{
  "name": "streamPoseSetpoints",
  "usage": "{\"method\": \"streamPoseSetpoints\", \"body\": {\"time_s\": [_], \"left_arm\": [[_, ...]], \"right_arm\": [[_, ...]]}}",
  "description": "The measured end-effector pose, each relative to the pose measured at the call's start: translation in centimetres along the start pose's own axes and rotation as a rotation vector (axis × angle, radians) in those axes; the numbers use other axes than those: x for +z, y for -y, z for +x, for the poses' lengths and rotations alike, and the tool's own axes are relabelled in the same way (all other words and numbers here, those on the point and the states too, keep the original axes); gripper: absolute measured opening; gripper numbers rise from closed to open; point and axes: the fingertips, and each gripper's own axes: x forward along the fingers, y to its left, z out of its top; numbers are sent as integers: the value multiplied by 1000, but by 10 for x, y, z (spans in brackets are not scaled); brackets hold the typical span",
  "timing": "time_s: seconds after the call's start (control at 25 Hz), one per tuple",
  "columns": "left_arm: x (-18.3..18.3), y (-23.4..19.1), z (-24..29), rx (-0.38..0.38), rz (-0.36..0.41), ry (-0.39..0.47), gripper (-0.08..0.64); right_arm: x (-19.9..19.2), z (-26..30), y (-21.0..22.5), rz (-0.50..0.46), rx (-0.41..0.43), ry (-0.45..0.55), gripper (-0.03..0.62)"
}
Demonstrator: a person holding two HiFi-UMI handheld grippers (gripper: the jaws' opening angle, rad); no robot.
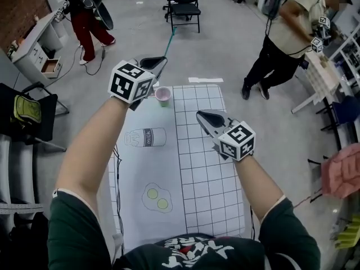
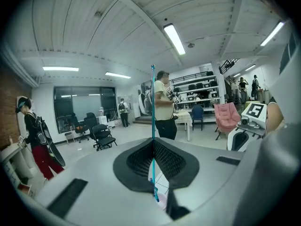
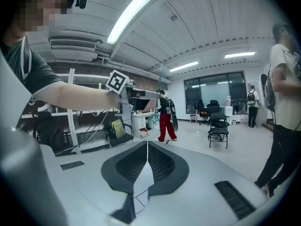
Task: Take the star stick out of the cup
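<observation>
Desk (image 1: pixel 202 179) with a grid mat is below me. My left gripper (image 1: pixel 157 63) has its jaws clamped on the thin green stick (image 2: pixel 153 107), high above the pink cup (image 1: pixel 163 96). My right gripper (image 1: pixel 203 117) has its jaws together on nothing. I think the stick may slip, or catch the rim and tip the cup. Its lower tip and star are hard to see.

Cup (image 1: pixel 163 97) is partly hidden by left gripper (image 1: pixel 158 62); in the left gripper view only a sliver is seen under the jaws. Stick (image 1: pixel 169 40) has its low end covered in the head view, and its star is too small to tell. Table (image 1: pixel 197 151) is cut off at its near edge by the torso.
</observation>
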Motion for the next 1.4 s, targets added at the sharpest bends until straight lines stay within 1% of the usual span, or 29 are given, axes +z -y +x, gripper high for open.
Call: {"method": "streamPoseSetpoints", "body": {"time_s": [0.36,0.8,0.96,1.08,1.24,1.4], "left_arm": [[87,6,-83,5,11,101,11],[139,30,-210,-14,5,156,11],[152,46,-245,-19,22,154,11],[160,60,-266,-6,37,147,11],[165,89,-283,21,35,137,11],[174,124,-296,71,36,132,11]], "right_arm": [[66,-34,-48,-45,-52,13,32],[136,-61,-146,-83,-100,44,32],[143,-77,-171,-77,-115,58,32],[145,-89,-183,-72,-111,68,32],[144,-114,-191,-83,-82,68,32],[133,-145,-192,-98,-33,59,32]]}}
